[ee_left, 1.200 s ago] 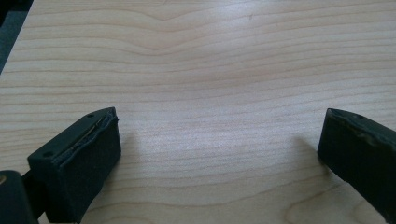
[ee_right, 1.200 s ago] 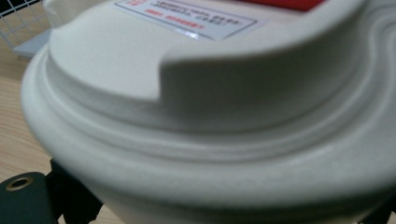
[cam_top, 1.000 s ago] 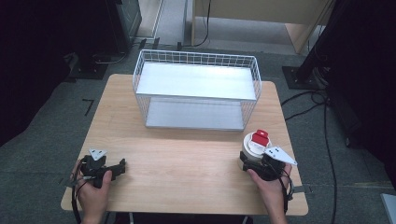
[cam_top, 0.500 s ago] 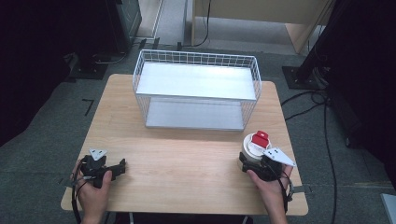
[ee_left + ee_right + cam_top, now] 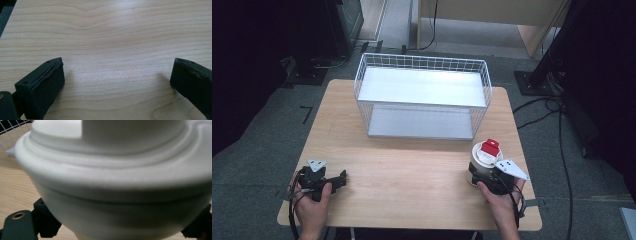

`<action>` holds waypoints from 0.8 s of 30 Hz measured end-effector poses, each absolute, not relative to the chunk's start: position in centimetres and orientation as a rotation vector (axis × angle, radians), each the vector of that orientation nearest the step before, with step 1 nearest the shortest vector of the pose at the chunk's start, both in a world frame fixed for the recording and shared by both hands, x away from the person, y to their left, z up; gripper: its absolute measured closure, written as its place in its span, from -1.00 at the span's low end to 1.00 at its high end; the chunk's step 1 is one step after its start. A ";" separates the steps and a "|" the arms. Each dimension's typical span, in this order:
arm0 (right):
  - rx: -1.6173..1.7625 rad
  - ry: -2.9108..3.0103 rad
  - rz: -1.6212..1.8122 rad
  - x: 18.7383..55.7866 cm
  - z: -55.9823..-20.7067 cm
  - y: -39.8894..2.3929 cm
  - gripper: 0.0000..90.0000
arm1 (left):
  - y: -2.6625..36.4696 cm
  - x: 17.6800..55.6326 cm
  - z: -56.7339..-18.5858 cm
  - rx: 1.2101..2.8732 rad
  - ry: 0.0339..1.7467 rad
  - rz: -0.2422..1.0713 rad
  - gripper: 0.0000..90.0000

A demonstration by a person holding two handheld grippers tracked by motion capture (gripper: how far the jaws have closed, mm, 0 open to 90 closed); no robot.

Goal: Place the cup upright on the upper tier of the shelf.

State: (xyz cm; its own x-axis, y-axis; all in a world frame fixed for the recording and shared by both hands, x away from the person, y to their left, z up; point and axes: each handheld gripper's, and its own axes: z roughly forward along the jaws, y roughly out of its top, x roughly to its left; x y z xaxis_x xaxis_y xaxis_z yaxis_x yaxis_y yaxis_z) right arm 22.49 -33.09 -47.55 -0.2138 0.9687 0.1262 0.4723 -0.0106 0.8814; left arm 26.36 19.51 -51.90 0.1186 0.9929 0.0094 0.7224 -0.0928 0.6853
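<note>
Since the white jar [image 5: 482, 161] with its red cap stands upright at the tabletop's [image 5: 412, 170] right front edge, just in front of the wire basket [image 5: 422, 95], our right hand is much the nearer. Its fingers [image 5: 47, 223] have just been closing and now flank the jar's base, seemingly pressing it. Our left gripper [image 5: 343, 176], well apart, rests spread wide over bare wood, holding nothing.

White wire basket [image 5: 422, 95] with two shelves toward far edge of wooden bench [image 5: 412, 170], black cables [image 5: 557, 130] on grey floor [image 5: 267, 135]
</note>
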 end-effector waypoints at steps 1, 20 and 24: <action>1.498 1.723 1.174 22.5 -47.5 -33.1 -0.73 | 19.5 26.4 -51.9 1.874 1.657 0.667 -1.00; 1.447 1.721 1.215 22.1 -46.1 -32.6 -0.72 | 19.5 26.4 -51.9 1.874 1.657 0.667 -1.00; 1.432 1.724 1.221 22.2 -45.6 -32.4 -0.72 | 19.5 26.4 -51.9 1.874 1.657 0.667 -1.00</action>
